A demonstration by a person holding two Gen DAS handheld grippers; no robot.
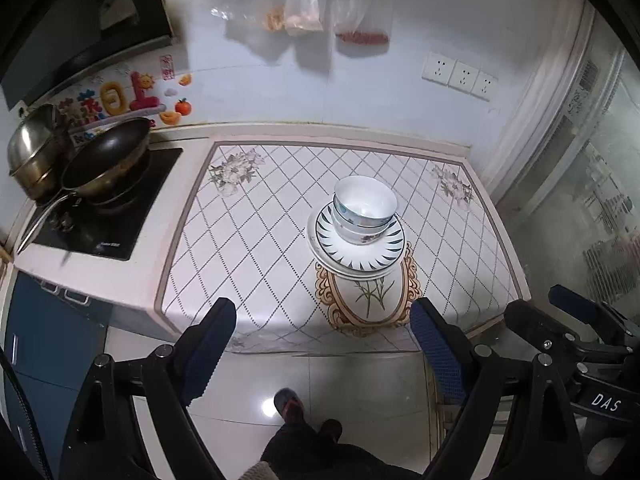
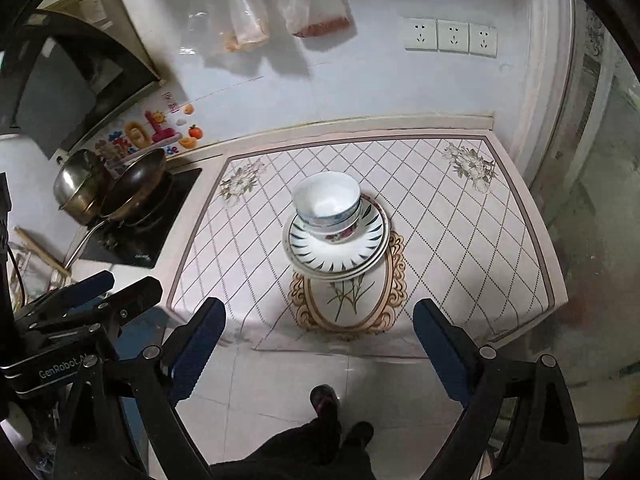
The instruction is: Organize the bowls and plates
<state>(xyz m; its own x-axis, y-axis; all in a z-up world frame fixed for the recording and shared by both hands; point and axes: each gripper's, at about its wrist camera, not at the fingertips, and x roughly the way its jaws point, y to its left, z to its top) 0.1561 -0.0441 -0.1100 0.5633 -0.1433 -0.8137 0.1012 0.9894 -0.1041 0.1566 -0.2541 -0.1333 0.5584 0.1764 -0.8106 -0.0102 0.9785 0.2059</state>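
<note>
White bowls with blue rims (image 1: 365, 204) (image 2: 327, 204) sit nested on a stack of white plates with dark leaf marks (image 1: 358, 254) (image 2: 336, 256), in the middle of the patterned counter (image 1: 256, 240) (image 2: 460, 236). My left gripper (image 1: 324, 312) is open and empty, held back over the counter's front edge, well short of the stack. My right gripper (image 2: 318, 314) is also open and empty, at a like distance from the stack. Each gripper shows at the edge of the other's view: the right one (image 1: 560, 312) and the left one (image 2: 116, 286).
A dark wok (image 1: 106, 160) (image 2: 138, 182) and a steel pot (image 1: 32, 152) (image 2: 78, 182) stand on the black hob (image 1: 108, 236) at the left. Plastic bags (image 1: 308, 4) hang on the wall above. Wall sockets (image 1: 460, 76) are at the right. A person's feet (image 1: 304, 412) stand on the tiled floor below.
</note>
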